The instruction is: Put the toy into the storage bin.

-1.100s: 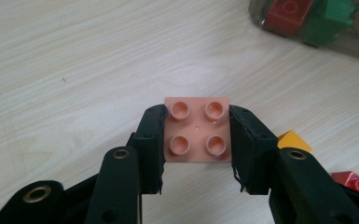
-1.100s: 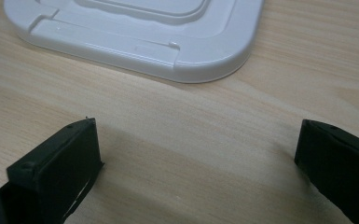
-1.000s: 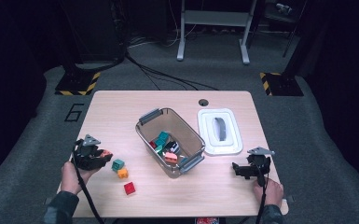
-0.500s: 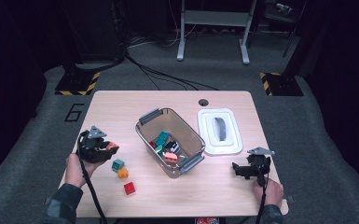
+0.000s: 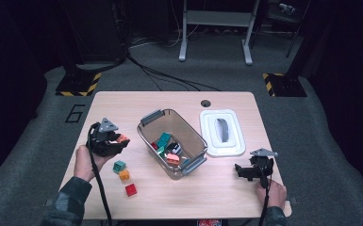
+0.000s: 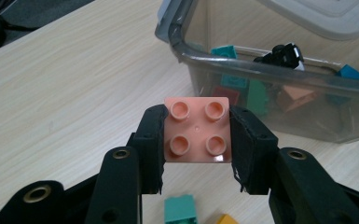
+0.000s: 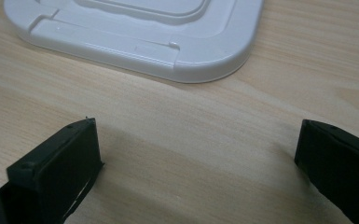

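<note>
Since a second ago the left gripper (image 6: 196, 140) has lifted off the table (image 5: 122, 101) and drifted toward the clear bin (image 5: 147, 136), its jaws clamped on the sides of a salmon-pink brick (image 6: 197, 129), studs facing its camera. Below it lie the teal brick (image 5: 119, 165), orange brick (image 5: 124, 175) and red brick (image 5: 131, 189). Across the table the right gripper (image 7: 196, 154) rests unmoved with jaws spread wide and empty, just short of the white lid (image 7: 168, 42).
</note>
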Motion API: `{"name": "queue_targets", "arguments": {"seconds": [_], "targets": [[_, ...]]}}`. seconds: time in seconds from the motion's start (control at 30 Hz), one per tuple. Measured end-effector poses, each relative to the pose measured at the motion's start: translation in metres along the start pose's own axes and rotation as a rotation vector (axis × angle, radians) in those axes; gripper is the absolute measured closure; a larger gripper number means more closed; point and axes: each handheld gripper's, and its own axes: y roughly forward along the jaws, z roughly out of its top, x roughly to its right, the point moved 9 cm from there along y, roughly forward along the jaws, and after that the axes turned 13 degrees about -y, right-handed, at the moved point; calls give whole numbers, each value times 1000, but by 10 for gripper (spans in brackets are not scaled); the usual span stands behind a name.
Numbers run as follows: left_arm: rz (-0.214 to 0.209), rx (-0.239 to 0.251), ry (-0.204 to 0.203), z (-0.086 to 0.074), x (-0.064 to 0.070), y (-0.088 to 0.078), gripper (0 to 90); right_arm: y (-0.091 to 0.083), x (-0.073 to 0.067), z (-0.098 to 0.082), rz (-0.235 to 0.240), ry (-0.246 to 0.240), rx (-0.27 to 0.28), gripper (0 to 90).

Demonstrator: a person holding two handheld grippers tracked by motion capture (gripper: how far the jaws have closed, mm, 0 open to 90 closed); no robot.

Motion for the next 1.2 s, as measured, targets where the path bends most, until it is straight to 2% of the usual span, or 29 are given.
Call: {"name": "queue_targets", "arguments": {"seconds": [0.37,0.4,0.5,0.73,1.03,1.2], "targets": [[-28,17,60,25,25,4,588,0,1,-1,-2,-11,-3,0],[-33,12,67,27,28,4,588,0,0,0,-3,0,-1,0],[-42,21,74,32,37,8,588,0,0,0,-2,-4,-1,0],[-84,4,94,37,58,21,588,0,1,0,0,-9,-2,0],[-141,-50,123,30,82,42,588,0,0,0,-3,-1,-1,0],[-162,-110,137,20,87,50,587,0,1,0,0,-9,-2,0]]}}
